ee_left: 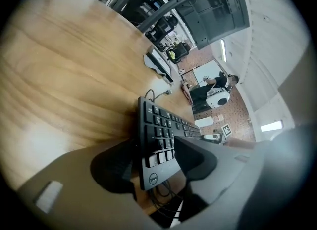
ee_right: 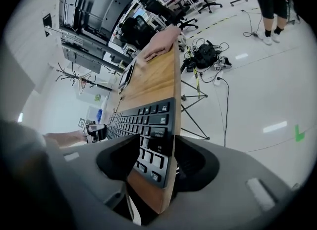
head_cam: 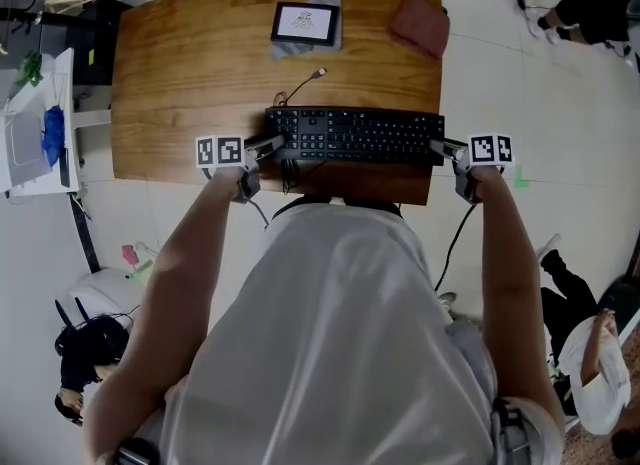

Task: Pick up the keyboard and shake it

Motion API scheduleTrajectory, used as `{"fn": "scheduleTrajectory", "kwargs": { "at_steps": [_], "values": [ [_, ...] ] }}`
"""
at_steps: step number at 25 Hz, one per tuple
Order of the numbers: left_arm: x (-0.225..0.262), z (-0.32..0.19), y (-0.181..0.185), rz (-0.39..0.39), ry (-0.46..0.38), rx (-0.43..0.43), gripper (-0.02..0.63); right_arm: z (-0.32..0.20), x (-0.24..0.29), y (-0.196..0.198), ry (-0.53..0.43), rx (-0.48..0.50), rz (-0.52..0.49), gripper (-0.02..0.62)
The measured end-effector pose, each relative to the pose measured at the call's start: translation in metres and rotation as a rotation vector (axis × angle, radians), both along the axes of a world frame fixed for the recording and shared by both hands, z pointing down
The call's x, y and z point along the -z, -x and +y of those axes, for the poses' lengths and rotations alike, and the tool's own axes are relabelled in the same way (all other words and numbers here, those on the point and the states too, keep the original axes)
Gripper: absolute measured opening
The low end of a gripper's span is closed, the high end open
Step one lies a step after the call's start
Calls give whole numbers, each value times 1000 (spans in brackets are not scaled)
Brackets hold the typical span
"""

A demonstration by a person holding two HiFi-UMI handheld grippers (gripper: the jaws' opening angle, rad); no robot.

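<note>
A black keyboard (head_cam: 355, 135) lies flat on the wooden table (head_cam: 200, 53), close to its front edge. My left gripper (head_cam: 265, 145) straddles the keyboard's left end. In the left gripper view that end (ee_left: 156, 140) sits between the jaws, with a sliver of table showing beside one jaw. My right gripper (head_cam: 445, 148) straddles the right end. The keys (ee_right: 143, 120) and the table's edge stand between its wide jaws (ee_right: 156, 157), which do not visibly press on them.
A small tablet (head_cam: 305, 23) on a grey cloth and a folded red cloth (head_cam: 420, 23) lie at the table's far side. The keyboard's cable (head_cam: 300, 83) curls behind it. The table's right edge (ee_right: 173, 85) drops to the floor, and a person stands at the far right.
</note>
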State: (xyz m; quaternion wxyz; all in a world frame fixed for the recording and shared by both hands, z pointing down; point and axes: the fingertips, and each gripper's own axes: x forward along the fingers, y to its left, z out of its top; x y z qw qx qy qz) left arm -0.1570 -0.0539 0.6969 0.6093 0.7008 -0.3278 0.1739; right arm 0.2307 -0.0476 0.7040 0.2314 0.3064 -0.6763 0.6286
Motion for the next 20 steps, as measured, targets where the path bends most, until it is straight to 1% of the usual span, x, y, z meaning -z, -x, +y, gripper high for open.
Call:
{"fn": "scheduleTrajectory", "kwargs": {
  "at_steps": [3, 7, 8, 10, 12, 14, 16, 18, 20],
  "values": [
    [0, 0, 0, 6, 15, -3, 239, -2, 4, 1, -13, 14, 0, 221],
    [-3, 1, 3, -26, 42, -30, 213, -1, 2, 3, -8, 36, 22, 219],
    [-5, 1, 4, -35, 50, -33, 203, -1, 1, 2, -4, 33, 29, 215],
    [-7, 0, 5, -45, 58, -37, 185, -2, -3, 0, 0, 30, 51, 180],
    [-8, -1, 4, -35, 60, -26, 183, -3, -6, -1, 4, 24, 58, 172],
    [-8, -1, 3, -10, 71, 9, 183, -4, -6, -1, 5, 18, 54, 172],
    [-9, -2, 3, -7, 84, 28, 177, -5, -8, -1, 4, 13, 59, 173],
    [-10, -1, 2, -13, 94, 21, 176, -5, -9, -1, 7, 10, 74, 172],
    [-10, 3, 0, -9, 114, -8, 176, -4, -8, -2, 11, 15, 97, 172]
  ]
}}
